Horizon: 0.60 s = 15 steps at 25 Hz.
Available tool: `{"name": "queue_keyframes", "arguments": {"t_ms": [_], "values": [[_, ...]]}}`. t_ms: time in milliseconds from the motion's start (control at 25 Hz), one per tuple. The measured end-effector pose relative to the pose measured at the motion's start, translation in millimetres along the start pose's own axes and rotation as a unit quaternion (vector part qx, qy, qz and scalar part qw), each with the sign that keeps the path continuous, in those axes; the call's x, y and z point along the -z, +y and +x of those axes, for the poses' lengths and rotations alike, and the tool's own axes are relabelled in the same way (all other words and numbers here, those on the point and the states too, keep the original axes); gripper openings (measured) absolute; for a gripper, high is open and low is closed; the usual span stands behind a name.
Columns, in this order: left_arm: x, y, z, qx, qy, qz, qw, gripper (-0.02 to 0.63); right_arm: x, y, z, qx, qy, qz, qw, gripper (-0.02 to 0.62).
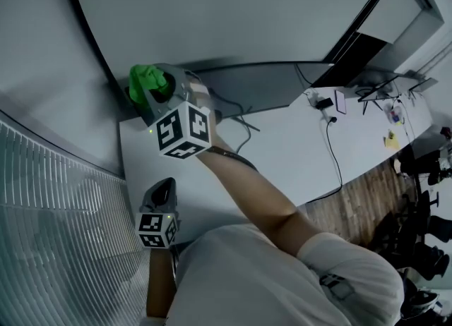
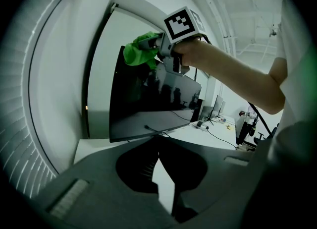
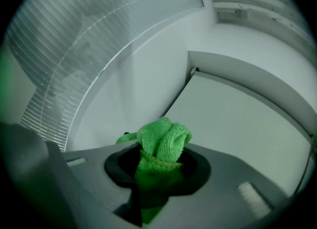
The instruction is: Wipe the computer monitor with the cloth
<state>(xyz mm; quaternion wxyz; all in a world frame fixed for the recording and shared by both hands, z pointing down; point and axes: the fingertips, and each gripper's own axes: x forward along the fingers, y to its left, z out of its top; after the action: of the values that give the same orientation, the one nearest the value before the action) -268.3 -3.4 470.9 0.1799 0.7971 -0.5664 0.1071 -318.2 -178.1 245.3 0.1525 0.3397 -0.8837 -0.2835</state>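
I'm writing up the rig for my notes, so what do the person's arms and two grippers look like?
The left gripper and the right gripper have dark grey bodies with black fingers. Each carries a white cube printed with black square markers, the left cube and the right cube. The person wears a light short-sleeved shirt, forearms bare. No cables show on either gripper.

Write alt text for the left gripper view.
The right gripper holds a green cloth at the upper left corner of a dark monitor on a white desk. In the foreground, the left gripper, jaws together, holds nothing.
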Motion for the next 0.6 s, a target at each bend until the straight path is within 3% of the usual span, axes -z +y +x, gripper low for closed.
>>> {"name": "queue_keyframes", "arguments": {"t_ms": [600], "values": [[-4,-43,45,0.047,0.017,0.015,0.9986,0.009,59,-72,-38,0.041,0.037,0.029,0.998,0.109]]}}
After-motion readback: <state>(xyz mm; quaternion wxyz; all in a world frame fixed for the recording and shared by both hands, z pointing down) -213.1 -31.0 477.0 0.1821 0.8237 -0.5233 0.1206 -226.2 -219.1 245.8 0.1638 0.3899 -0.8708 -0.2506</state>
